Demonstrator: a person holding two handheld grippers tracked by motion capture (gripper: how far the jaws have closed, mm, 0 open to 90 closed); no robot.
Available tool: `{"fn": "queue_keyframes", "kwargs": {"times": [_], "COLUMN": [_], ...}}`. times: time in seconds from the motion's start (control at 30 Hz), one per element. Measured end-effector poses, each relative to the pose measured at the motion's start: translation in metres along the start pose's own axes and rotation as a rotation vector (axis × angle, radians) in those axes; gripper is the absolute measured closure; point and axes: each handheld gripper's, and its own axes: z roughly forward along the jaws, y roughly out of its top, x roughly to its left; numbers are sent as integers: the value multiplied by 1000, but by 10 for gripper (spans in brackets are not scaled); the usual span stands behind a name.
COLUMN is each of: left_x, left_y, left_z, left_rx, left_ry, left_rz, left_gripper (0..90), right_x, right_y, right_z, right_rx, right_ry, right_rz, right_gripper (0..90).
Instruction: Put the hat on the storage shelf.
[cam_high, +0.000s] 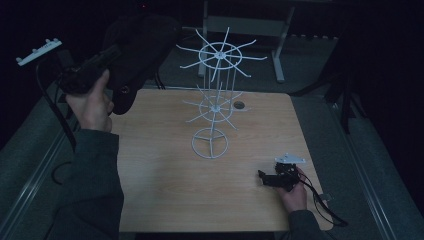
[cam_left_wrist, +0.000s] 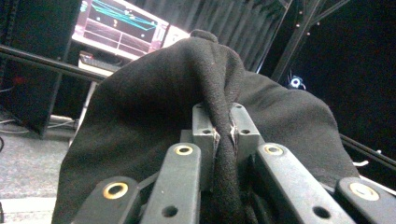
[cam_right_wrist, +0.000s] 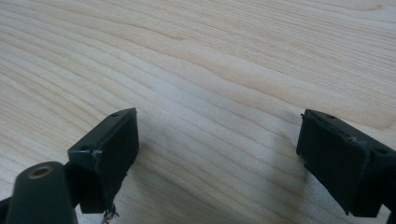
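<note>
High view: left hand-held gripper (cam_high: 116, 50) is up off the desk (cam_high: 165, 190), over its far-left corner, w/ a black cap (cam_high: 137, 47) hanging from its jaws. White wire rack (cam_high: 216, 95) stands upright near the desk's middle, two tiers of spokes, round base on the wood. From the cap, the rack lies to the right and a bit nearer the person; upper spokes sit at about the cap's level in the pic, lower tier below it. Rack's long axis is vertical, spokes fan out flat. Left hand is far nearer the cap; right hand-held gripper (cam_high: 261, 175) rests low at the near-right of the desk, well apart from rack and cap. My read: next move is carrying the cap rightward to a spoke tip, prob. upper tier.

Left gripper view: jaws pressed together on a fold of the cap (cam_left_wrist: 187, 116), cloth pinched between the pads and draping both sides. A monitor (cam_left_wrist: 119, 25) glows behind at upper left; nothing on it legible.

Right gripper view: jaws spread wide, nothing between, bare desk (cam_right_wrist: 210, 70) wood grain under them.

No brand, label or readable writing on cap, rack or grippers.
</note>
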Motion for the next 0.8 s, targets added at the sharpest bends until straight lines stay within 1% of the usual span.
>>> {"fn": "queue_keyframes", "kwargs": {"times": [0.47, 0.8], "left_x": [-7, -9], "left_y": [-3, -7], "left_z": [9, 12], "left_rx": [10, 22], "left_ry": [-33, -41], "left_rz": [8, 10], "left_gripper": [849, 849], "right_x": [0, 0], "right_y": [0, 0], "right_z": [0, 0], "right_rx": [1, 1], "right_ry": [0, 0], "right_rz": [-1, 1], "right_gripper": [126, 126]}}
